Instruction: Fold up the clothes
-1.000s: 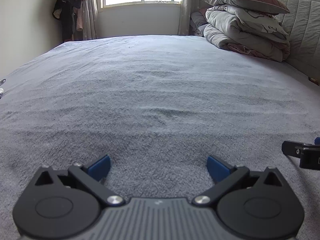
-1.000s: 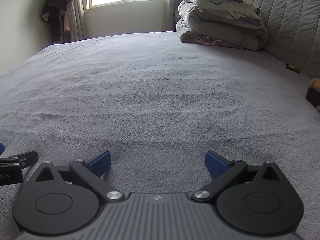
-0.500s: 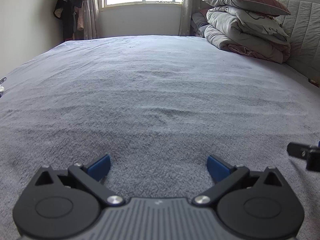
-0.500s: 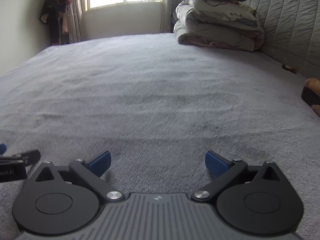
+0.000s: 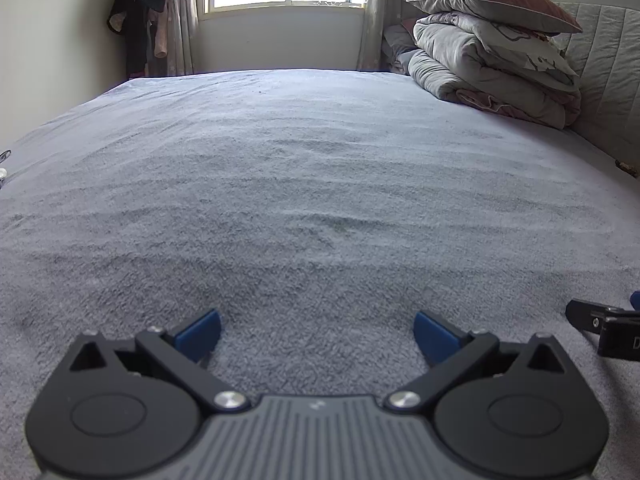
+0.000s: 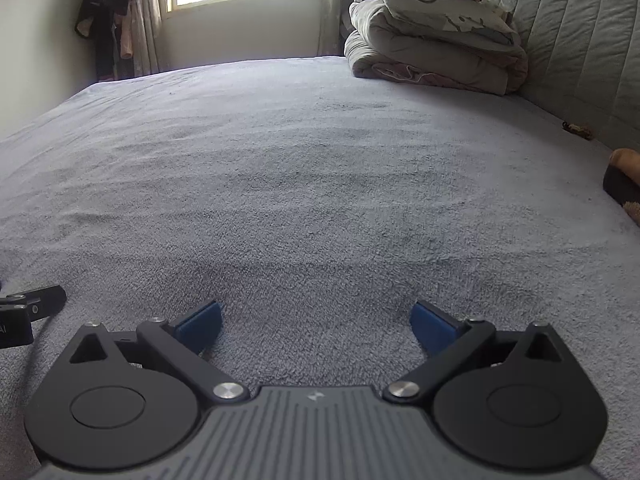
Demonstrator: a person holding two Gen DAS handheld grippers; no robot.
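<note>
Garments hanging [image 5: 140,20] in the far left corner are the only clothing in view; none lies on the grey bed cover [image 5: 320,184]. Left gripper [image 5: 317,330]: jaws spread, nothing between them, low over the cover. Right gripper [image 6: 316,320]: likewise spread and empty, just beside the left. Over the last second both have shifted only slightly, neither closing. Folded bedding [image 6: 432,40] sits stacked at the right by the headboard. Judgement: folding has not begun; an item must first be fetched.
</note>
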